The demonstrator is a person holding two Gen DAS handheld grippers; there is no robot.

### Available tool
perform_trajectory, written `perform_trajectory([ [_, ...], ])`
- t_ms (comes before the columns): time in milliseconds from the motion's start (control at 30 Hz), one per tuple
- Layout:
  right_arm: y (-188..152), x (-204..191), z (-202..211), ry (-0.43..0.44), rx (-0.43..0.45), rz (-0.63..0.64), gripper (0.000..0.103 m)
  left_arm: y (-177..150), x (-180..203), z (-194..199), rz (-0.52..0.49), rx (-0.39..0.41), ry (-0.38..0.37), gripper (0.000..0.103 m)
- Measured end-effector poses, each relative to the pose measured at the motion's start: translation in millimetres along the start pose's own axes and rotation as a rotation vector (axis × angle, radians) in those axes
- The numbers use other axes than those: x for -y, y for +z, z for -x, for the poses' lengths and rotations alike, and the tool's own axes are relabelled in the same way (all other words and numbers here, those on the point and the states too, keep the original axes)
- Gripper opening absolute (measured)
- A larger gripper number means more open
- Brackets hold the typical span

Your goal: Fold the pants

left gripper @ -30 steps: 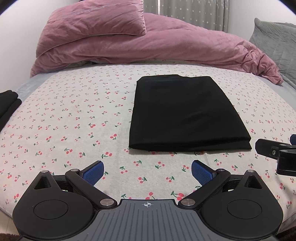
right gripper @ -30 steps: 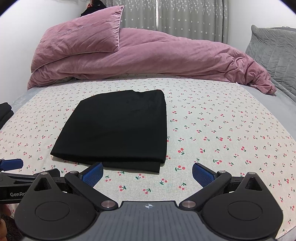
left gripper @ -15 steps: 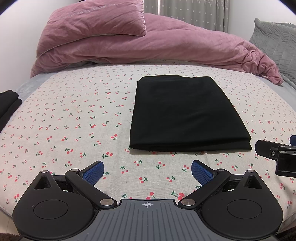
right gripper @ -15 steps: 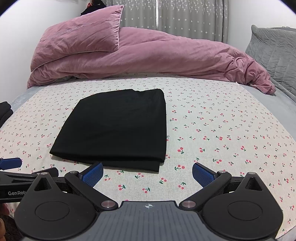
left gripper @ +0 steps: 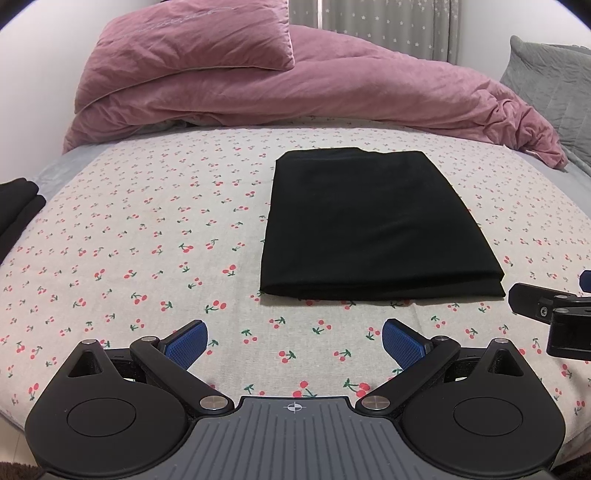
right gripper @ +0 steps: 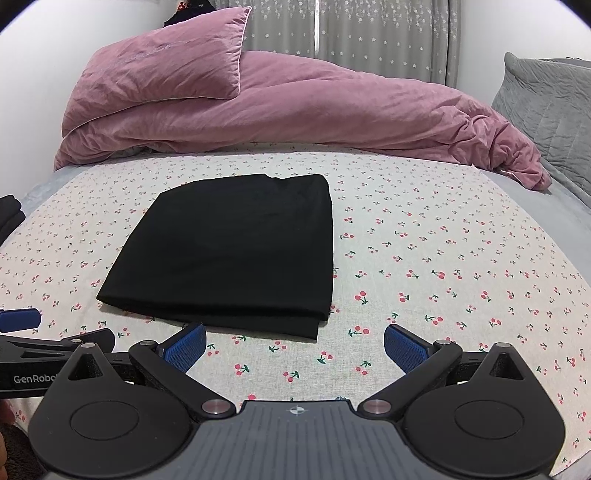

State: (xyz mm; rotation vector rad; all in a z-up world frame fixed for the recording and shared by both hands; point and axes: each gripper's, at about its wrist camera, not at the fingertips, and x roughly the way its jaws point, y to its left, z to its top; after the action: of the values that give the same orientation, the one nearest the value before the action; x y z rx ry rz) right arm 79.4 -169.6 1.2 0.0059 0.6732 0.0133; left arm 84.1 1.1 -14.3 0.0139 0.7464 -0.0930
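- The black pants lie folded into a neat rectangle on the cherry-print sheet of the bed, about midway between the near edge and the far edge, with stacked layers showing along the near fold.
- In the right wrist view the pants sit left of centre, their near right corner closest to the camera.
- The left gripper hovers over the near edge of the bed with its blue-padded fingers spread wide apart and nothing between them; it is short of the pants and not touching them.
- The right gripper is likewise spread wide and empty, its left pad just in front of the near edge of the pants, apart from the cloth.
- Each gripper shows at the edge of the other's view: the right one at the right side of the left wrist view, the left one at the left side of the right wrist view.
- A pink duvet is heaped along the far edge of the bed, with a pink pillow on top of it at the far left.
- A grey quilted cushion stands at the far right corner.
- A second pile of dark cloth lies at the left edge of the bed.
- Grey star-patterned curtains hang behind the bed.
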Motion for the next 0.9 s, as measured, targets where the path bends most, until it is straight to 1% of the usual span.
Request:
perform_trajectory([
  [667, -1.7, -0.6, -2.8, -0.004, -0.01, 0.01, 0.102, 0.0, 0.6, 2.4, 0.002, 0.005, 0.0, 0.102],
  [900, -2.0, -0.5, -3.2, -0.003, -0.011, 0.01, 0.102, -1.5, 2.0, 0.1, -0.002, -0.012, -0.006, 0.102],
])
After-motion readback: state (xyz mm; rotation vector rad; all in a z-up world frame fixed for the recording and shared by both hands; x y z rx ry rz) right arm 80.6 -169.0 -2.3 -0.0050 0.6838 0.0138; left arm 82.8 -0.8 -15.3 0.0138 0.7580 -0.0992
